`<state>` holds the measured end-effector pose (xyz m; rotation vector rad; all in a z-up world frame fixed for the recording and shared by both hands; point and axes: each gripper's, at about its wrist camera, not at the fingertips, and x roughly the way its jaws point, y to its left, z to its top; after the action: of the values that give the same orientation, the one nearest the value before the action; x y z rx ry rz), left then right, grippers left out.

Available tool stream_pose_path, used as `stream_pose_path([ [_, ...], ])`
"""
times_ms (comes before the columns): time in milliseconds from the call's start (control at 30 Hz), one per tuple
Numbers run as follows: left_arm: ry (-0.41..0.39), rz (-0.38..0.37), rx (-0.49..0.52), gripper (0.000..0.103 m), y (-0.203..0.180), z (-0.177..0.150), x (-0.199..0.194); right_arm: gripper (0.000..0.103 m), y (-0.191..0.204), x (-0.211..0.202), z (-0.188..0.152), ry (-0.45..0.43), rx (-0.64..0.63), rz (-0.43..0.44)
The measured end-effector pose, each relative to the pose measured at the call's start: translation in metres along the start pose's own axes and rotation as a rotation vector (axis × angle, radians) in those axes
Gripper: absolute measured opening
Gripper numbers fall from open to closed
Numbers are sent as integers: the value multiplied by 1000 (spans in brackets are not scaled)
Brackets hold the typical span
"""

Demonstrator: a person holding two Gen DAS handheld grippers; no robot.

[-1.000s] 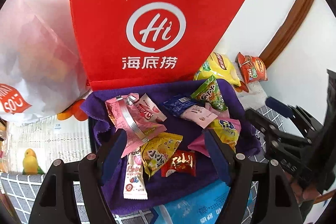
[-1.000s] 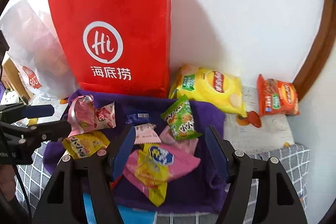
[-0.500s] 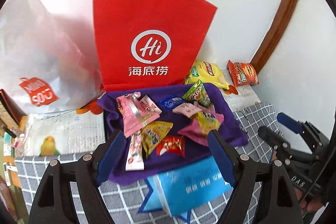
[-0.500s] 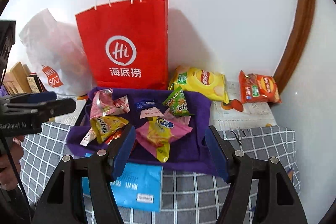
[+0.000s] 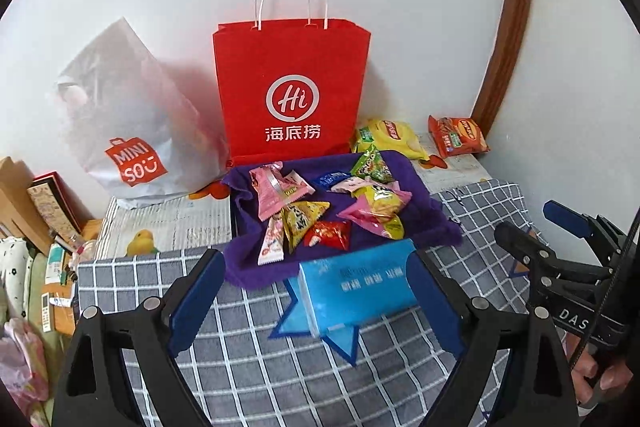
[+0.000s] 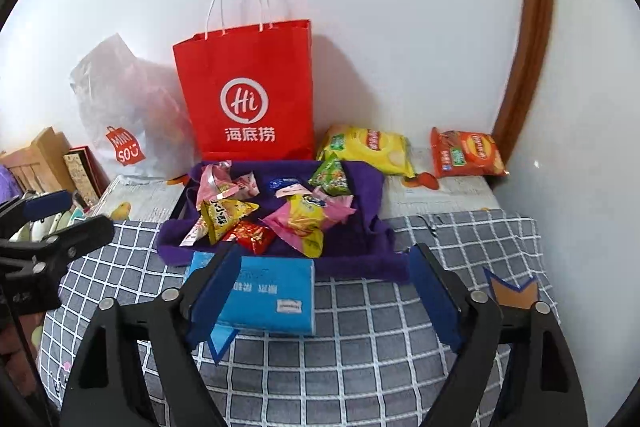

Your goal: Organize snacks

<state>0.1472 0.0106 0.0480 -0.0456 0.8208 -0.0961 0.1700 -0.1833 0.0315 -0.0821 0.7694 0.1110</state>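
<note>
Several small snack packets [image 5: 320, 203] [image 6: 276, 211] lie on a purple cloth-lined tray [image 5: 432, 219] [image 6: 372, 227] in front of a red paper bag [image 5: 292, 91] [image 6: 248, 91]. A yellow chip bag [image 5: 390, 137] [image 6: 368, 147] and an orange chip bag [image 5: 458, 135] [image 6: 466, 153] lie right of it by the wall. My left gripper [image 5: 316, 303] is open and empty, held back over the checked cloth. My right gripper [image 6: 324, 299] is open and empty too, also short of the tray.
A blue tissue pack [image 5: 356, 285] [image 6: 264, 295] lies on the grey checked cloth [image 5: 256, 347] [image 6: 360, 347] before the tray. A white Miniso bag [image 5: 128, 131] [image 6: 124, 115] leans at the left wall. Books and clutter [image 5: 36, 203] stand at far left.
Both grippers have pulled back and up from the tray, so the whole red bag, tissue pack and checked cloth now show. Both stay open and empty.
</note>
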Motion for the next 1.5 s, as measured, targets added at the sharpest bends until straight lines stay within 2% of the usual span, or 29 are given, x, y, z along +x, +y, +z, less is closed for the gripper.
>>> stream_pose_path([
  [100, -6, 2, -8, 92, -6, -9, -12, 96, -2, -13, -7, -14, 5, -6],
  [300, -18, 19, -54, 93, -6, -27, -32, 101, -3, -40, -23, -44, -28, -25],
  [567, -41, 33, -46, 93, -11, -39, -52, 101, -13, -59, -34, -51, 19, -7],
  [733, -58, 24, -52, 93, -13, -40, -61, 101, -11, -69, -36, -67, 1, -14],
  [1500, -55, 20, -51, 94, -13, -42, -64, 101, -11, -78, -40, -72, 3, -28],
])
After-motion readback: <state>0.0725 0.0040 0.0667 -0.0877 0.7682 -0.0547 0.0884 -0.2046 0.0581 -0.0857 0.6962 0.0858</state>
